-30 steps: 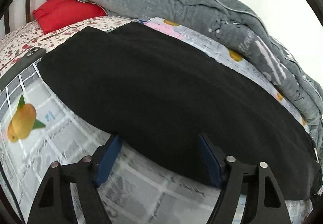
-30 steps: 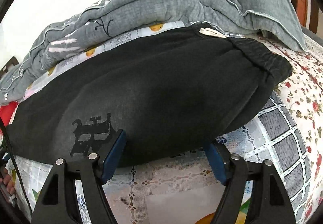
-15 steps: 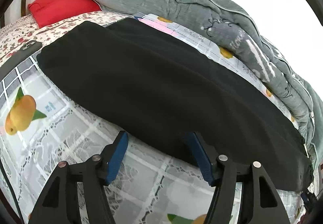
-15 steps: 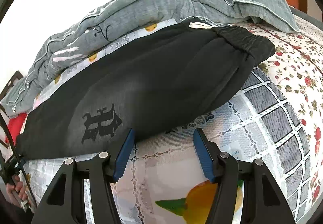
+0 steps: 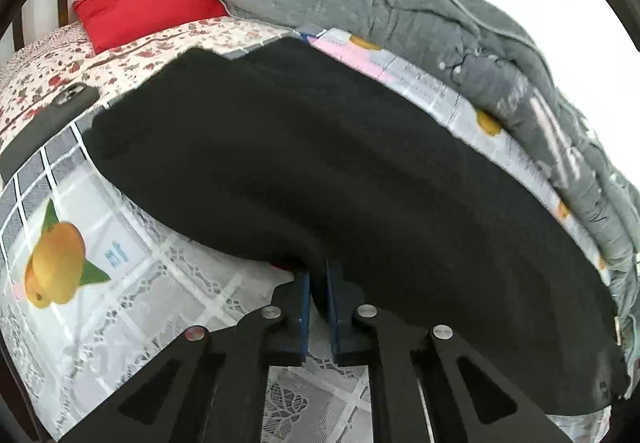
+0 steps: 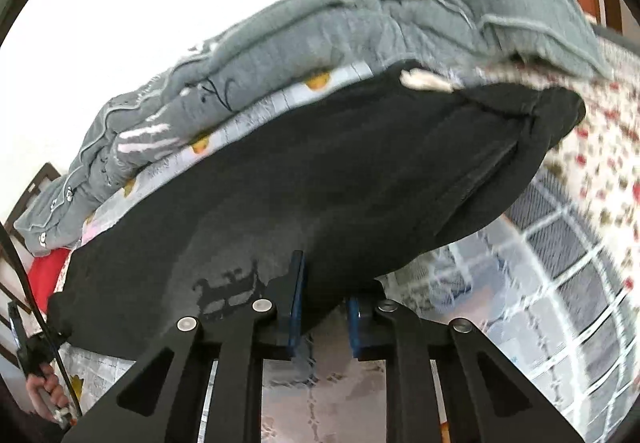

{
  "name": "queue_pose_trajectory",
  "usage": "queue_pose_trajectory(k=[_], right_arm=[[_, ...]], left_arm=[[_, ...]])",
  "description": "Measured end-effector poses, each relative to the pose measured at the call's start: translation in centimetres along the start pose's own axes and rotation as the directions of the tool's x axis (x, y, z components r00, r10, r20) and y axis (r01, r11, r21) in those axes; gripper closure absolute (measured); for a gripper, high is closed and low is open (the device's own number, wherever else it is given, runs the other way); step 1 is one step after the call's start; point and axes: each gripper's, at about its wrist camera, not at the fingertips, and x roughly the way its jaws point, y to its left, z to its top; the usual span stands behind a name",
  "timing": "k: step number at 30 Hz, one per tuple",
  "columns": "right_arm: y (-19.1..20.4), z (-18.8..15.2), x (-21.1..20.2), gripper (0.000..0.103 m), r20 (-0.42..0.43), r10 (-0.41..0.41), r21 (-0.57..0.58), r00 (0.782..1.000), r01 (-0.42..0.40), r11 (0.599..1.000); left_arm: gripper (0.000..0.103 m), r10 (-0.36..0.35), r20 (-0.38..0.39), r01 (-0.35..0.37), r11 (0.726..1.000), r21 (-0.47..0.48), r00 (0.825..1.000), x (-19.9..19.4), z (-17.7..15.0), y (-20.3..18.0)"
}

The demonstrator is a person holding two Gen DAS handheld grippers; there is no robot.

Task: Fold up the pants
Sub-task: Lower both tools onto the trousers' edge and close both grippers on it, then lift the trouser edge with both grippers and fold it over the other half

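Note:
Black sweatpants [image 5: 340, 171] lie lengthwise across the bed on a fruit-print cloth. In the right wrist view the pants [image 6: 340, 183] show a dark printed logo [image 6: 230, 287] and the elastic waistband [image 6: 552, 115] at the right. My left gripper [image 5: 318, 279] is shut on the near edge of a pant leg, the fabric pinched between its blue pads. My right gripper [image 6: 322, 283] is shut on the near edge of the pants beside the logo, with the cloth bunched between its pads.
A grey quilt [image 5: 400, 7] is piled along the far side of the bed. A red pillow [image 5: 148, 7] lies by the wooden headboard. A dark phone [image 5: 48, 123] lies on the floral sheet at left. The person's other hand [image 6: 44, 391] shows at lower left.
Both grippers moved forward onto the near edge of the pants and closed from wide open to shut on the fabric.

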Motion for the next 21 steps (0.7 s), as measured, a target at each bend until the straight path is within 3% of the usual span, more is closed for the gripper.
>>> queue_pose_trajectory(k=[9, 16, 21], right_arm=[[2.9, 5.1, -0.4, 0.087, 0.071, 0.009, -0.085, 0.997, -0.003, 0.996], [4.3, 8.2, 2.7, 0.087, 0.088, 0.004, -0.102, 0.996, 0.005, 0.995], [5.5, 10.3, 6.7, 0.087, 0.084, -0.024, -0.117, 0.996, 0.034, 0.993]], left_arm=[[0.095, -0.034, 0.141, 0.020, 0.995, 0.094, 0.989, -3.7, 4.3, -3.2], [0.095, -0.015, 0.199, -0.020, 0.985, 0.173, 0.980, -1.9, 8.0, -6.8], [0.095, -0.011, 0.205, -0.031, 0.979, 0.203, 0.979, 1.3, 10.3, -9.3]])
